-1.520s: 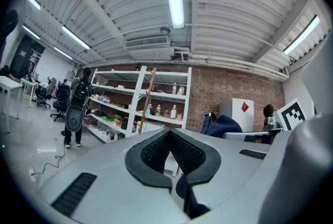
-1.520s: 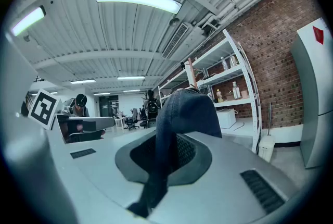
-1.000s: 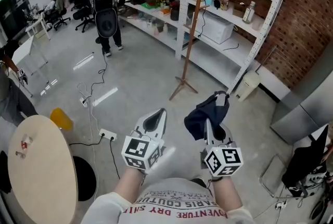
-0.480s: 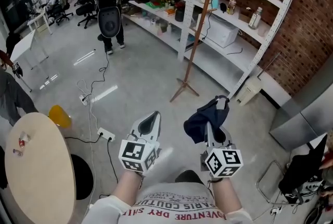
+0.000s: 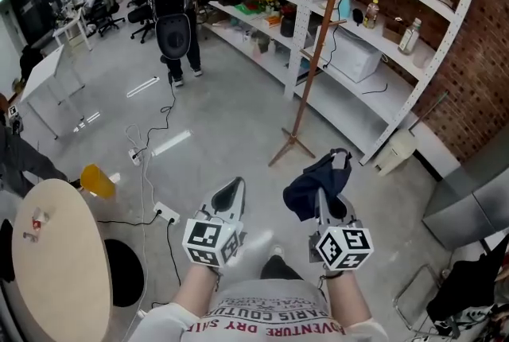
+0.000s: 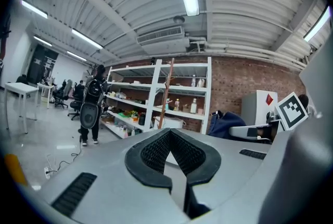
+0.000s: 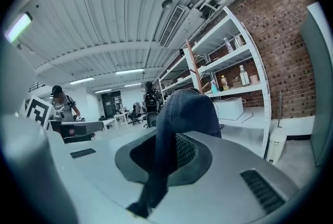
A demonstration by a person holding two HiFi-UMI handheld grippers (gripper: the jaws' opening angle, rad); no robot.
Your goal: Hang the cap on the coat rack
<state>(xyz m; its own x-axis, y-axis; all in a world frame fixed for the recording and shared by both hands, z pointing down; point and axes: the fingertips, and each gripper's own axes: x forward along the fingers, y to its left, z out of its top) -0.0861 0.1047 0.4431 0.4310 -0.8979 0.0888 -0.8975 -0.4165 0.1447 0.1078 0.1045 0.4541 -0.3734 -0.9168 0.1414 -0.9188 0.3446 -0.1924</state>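
In the head view my right gripper (image 5: 334, 169) is shut on a dark blue cap (image 5: 310, 188), which droops to the left of its jaws. The right gripper view shows the cap's (image 7: 182, 111) fabric clamped between the pads and bulging above them. My left gripper (image 5: 233, 186) is beside it on the left, shut and empty; its pads (image 6: 156, 147) meet at the tip. The wooden coat rack (image 5: 318, 54) stands ahead on the floor in front of the shelving, well beyond both grippers. It also shows as a thin pole (image 7: 193, 69) past the cap.
White metal shelving (image 5: 413, 86) with bottles and boxes lines the brick wall behind the rack. A person in black with a backpack (image 5: 171, 10) stands far left. A round table (image 5: 56, 261), a yellow object (image 5: 97, 180) and floor cables (image 5: 147, 165) lie to my left.
The head view has shifted, so the coat rack and shelving now sit further right and higher. Both grippers keep their pose, and the cap stays clamped in the right one.
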